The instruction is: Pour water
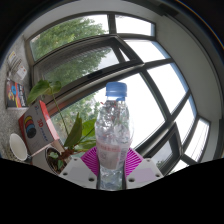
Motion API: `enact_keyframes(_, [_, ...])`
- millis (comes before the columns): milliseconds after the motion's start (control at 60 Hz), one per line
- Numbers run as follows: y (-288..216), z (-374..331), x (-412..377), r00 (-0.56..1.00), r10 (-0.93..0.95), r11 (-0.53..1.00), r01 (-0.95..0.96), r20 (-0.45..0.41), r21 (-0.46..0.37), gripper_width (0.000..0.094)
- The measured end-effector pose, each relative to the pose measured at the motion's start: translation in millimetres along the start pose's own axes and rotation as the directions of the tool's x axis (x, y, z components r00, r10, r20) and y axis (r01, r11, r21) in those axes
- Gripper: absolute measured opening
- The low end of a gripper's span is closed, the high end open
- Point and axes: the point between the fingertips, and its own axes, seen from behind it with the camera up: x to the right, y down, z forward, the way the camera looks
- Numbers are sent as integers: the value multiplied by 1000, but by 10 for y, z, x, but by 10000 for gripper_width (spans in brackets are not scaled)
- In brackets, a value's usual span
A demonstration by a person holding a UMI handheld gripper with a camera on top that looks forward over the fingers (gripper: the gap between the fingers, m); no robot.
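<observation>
Windows (120, 60) with trees outside fill the background, a potted plant (70, 135) by the sill. I see the water bottle (113, 140) upright between my fingers (90, 160), pink pads pressed on both sides, blue cap (116, 90) pointing up. Its clear body looks largely full.

My clear bottle (113, 135) has a blue cap (116, 91); my pads (92, 160) are magenta, nearby leaves (72, 133) green.
</observation>
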Motion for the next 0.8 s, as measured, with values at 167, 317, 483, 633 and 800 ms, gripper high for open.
enact_keyframes(167, [526,-180,-182,776,631,769,-626,-4,-126,280])
enact_keyframes(317, [1357,-357,-996,568,822,531,-788,-36,-310,281])
enact_keyframes(483, [1986,-512,-1829,539,841,473,-769,-40,-429,281])
enact_keyframes(633, [2362,-680,-2440,526,849,430,-741,-48,-516,281])
enact_keyframes(800, [2298,-669,-2388,588,809,513,-727,-27,-456,392])
